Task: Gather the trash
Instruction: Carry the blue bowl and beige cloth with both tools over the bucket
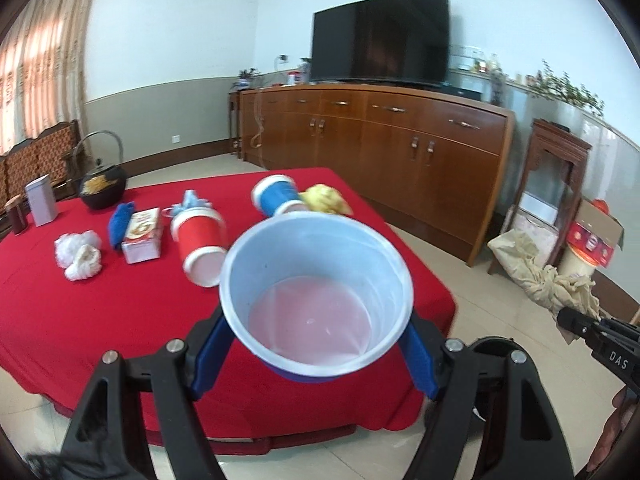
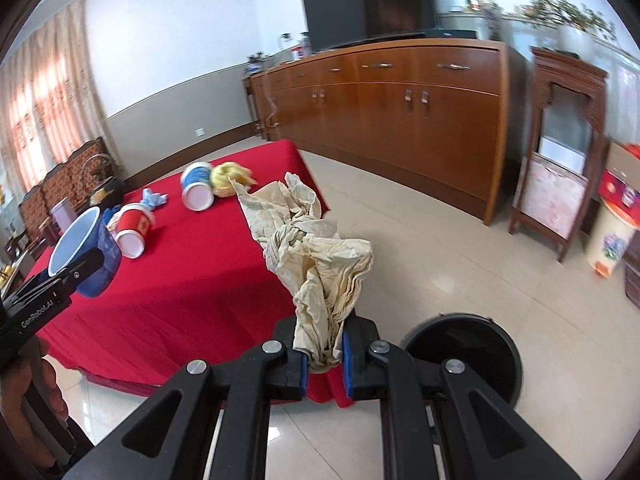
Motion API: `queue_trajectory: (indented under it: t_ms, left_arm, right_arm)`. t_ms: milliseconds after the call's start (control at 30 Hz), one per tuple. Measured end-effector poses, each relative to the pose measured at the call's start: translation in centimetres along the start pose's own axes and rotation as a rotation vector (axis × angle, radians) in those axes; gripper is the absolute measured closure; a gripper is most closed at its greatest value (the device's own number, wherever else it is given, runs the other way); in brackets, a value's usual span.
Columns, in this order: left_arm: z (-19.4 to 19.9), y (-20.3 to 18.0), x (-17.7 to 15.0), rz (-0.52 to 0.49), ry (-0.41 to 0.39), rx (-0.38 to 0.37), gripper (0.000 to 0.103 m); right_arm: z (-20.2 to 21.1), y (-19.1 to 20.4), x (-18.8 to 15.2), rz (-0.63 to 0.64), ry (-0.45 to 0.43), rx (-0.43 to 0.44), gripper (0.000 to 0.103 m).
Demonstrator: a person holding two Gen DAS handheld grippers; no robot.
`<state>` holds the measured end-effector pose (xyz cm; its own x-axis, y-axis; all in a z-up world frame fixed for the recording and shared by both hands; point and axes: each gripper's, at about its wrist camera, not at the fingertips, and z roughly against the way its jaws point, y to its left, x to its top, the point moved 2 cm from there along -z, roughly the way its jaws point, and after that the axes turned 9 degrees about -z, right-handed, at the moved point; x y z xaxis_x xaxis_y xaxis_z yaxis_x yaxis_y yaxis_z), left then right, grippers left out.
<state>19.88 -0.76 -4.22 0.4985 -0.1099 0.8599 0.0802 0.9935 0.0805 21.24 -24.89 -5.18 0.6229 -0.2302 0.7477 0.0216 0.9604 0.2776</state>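
Your left hand-held gripper (image 1: 316, 344) clamped on a blue cup (image 1: 316, 292) (base hidden) above the tabletop (image 1: 100, 320), your right hand-held gripper (image 2: 325, 354) pinching crumpled paper (image 2: 316, 248), black bin (image 2: 464, 354) only in the right view

Indoor room, daylight glowing through pale curtains (image 1: 36, 64) at far left. Walls (image 1: 172, 28) showing white above, grey-beige band below. Floor (image 2: 440, 248) in glossy beige tile, reflecting light. Long brown wooden sideboard (image 1: 400, 140) standing against back wall, carrying dark flat television (image 1: 380, 36), screen off. Small carved wooden stand (image 2: 560, 148) sitting just beside sideboard's right end. Carved wooden bench back (image 1: 36, 156) showing beneath curtains.
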Motion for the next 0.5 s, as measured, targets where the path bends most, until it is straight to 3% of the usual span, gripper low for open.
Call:
queue_trajectory:
  t_ms: [500]
  left_arm:
    - [-0.5,-9.8,0.3,-0.114,-0.002,-0.185,0.027]
  right_arm:
    - [4.1,-9.7,-2.6,-0.127,-0.011,-0.148,0.090]
